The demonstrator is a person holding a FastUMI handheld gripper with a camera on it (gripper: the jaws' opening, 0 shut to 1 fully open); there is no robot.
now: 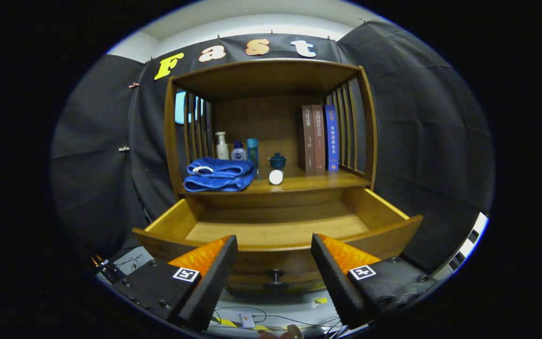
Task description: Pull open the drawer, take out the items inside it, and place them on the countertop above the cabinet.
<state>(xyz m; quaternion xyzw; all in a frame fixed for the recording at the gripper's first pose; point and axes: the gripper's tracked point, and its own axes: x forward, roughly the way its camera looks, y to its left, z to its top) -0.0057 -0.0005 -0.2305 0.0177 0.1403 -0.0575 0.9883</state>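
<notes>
The wooden drawer (pixel 280 226) stands pulled out toward me, and its bare floor shows nothing lying in it. Its dark round knob (pixel 275 274) sits on the front panel, between my fingers and just beyond them. My gripper (pixel 274 247) is open, with nothing between the fingers, held in front of the drawer's front edge. On the countertop (pixel 308 182) above the drawer lie a folded blue towel (pixel 219 174) and a small white round item (pixel 276 177).
At the back of the countertop stand three small bottles (pixel 238 150), a small blue lidded pot (pixel 277 161) and three upright books (pixel 319 137). Slatted wooden sides and a top shelf (pixel 266 70) enclose the countertop. Cables (pixel 247 315) lie on the floor below the drawer.
</notes>
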